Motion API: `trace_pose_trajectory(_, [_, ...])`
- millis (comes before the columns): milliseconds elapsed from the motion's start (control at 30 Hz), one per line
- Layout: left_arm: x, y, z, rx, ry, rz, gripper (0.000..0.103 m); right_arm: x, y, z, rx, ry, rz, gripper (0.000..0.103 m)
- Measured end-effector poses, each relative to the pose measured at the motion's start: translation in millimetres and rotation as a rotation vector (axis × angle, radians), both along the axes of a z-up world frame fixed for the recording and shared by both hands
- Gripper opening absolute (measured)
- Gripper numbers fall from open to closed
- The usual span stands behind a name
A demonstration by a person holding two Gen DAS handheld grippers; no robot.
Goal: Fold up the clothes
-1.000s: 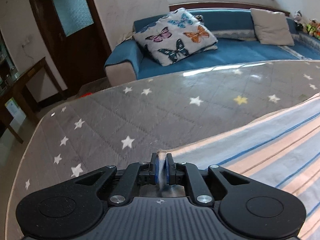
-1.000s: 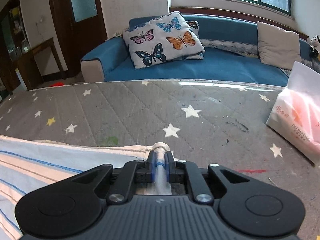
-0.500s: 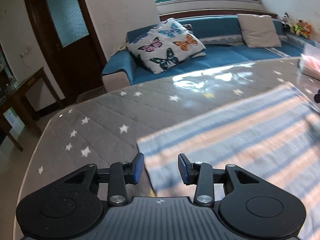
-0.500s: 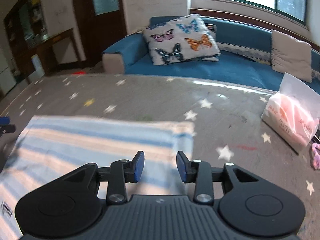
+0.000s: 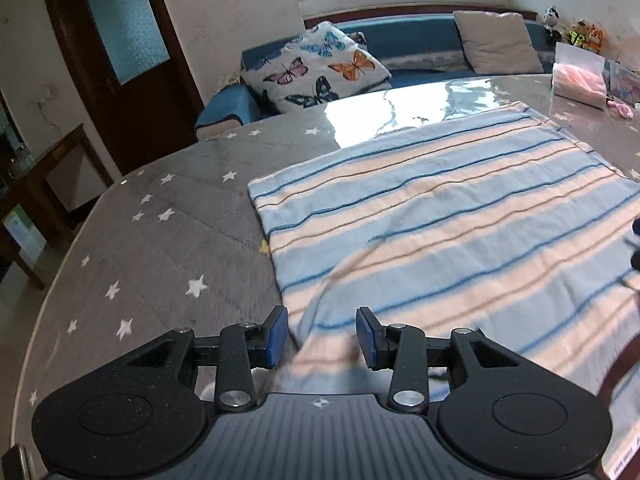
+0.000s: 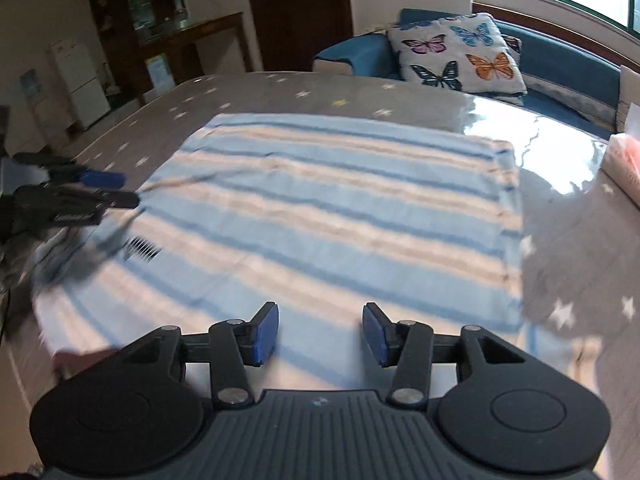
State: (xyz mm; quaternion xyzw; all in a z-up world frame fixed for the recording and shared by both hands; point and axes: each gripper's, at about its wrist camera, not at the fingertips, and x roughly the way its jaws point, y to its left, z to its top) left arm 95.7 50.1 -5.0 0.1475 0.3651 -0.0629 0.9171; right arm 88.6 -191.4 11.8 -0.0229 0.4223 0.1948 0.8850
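A light blue and peach striped cloth [image 5: 448, 216] lies spread flat on the grey star-patterned table [image 5: 168, 248]; it also shows in the right wrist view [image 6: 320, 216]. My left gripper [image 5: 322, 336] is open and empty, above the cloth's near left edge, where a fold of cloth rises between the jaws. My right gripper [image 6: 320, 334] is open and empty, above the cloth's near edge. The left gripper also shows at the left of the right wrist view [image 6: 96, 190], open over the cloth's left side.
A pink tissue pack [image 5: 578, 80] stands on the table right of the cloth, also in the right wrist view [image 6: 624, 168]. A blue sofa [image 5: 416, 40] with a butterfly cushion [image 5: 320, 68] is behind the table. A dark door [image 5: 120, 60] and wooden side table [image 5: 36, 176] stand left.
Both grippers let go of the cloth's far corners, opened, and drew back and up. The cloth now lies flat and the views look down on it from the near edge.
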Motion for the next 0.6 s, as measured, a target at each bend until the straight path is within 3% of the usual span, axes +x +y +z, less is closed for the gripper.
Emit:
trace_pose_trajectory(367, [-52.0,-10.3,-4.8,-0.052,-0.054,-0.042,0.049,-69.6,52.9,-0.8,-0.129,-0.135,0.189,0.044])
trace_pose_trajectory(467, [-57.2,-3.9,-10.7,-0.053,-0.043,-0.027,0.049,-73.2,66.0,-9.7,-0.191,-0.157,0.213,0.029])
trace_pose_trajectory(533, [-61.5,2.2,-12.3,-0.058,-0.042,-0.018,0.049,-77.0,71.0,-12.2,-0.220,-0.179,0.219,0.012])
trace_pose_trajectory(600, [-63.4,8.3,-14.0,-0.056,-0.041,-0.004,0.049,-81.0,72.2,-10.9,-0.231,-0.193,0.220,0.003])
